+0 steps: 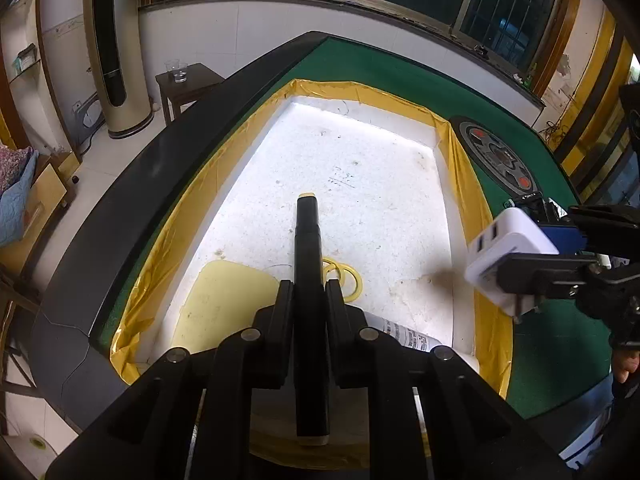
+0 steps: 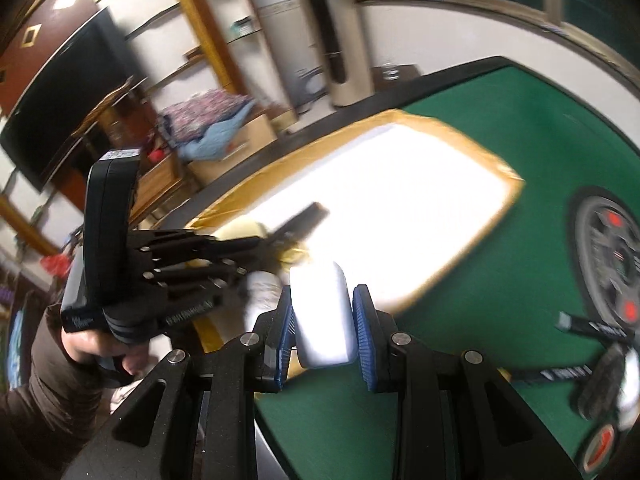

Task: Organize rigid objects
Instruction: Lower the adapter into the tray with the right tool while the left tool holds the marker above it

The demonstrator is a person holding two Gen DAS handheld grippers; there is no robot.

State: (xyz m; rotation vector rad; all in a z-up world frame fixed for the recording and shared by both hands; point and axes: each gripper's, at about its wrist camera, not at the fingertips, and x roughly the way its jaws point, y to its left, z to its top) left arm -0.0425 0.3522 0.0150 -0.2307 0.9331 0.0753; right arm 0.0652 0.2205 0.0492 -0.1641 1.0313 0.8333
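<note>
Left tongs (image 1: 308,296) clamped tight on a black marker (image 1: 307,280), which sticks out ahead over the white tray (image 1: 360,168). Right tongs (image 2: 323,320) pinch a white charger (image 2: 322,316) across its flat sides, tray ahead and left of them. Both rigid, light, smooth plastic; the charger could slip, so grip mid-body, clear of prongs. Right view blurred; pad contact looks firm, probably.

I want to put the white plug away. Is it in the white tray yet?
Not yet. The right tool holds the white plug in the air, beside the white tray's gold rim, over the green table.
</note>
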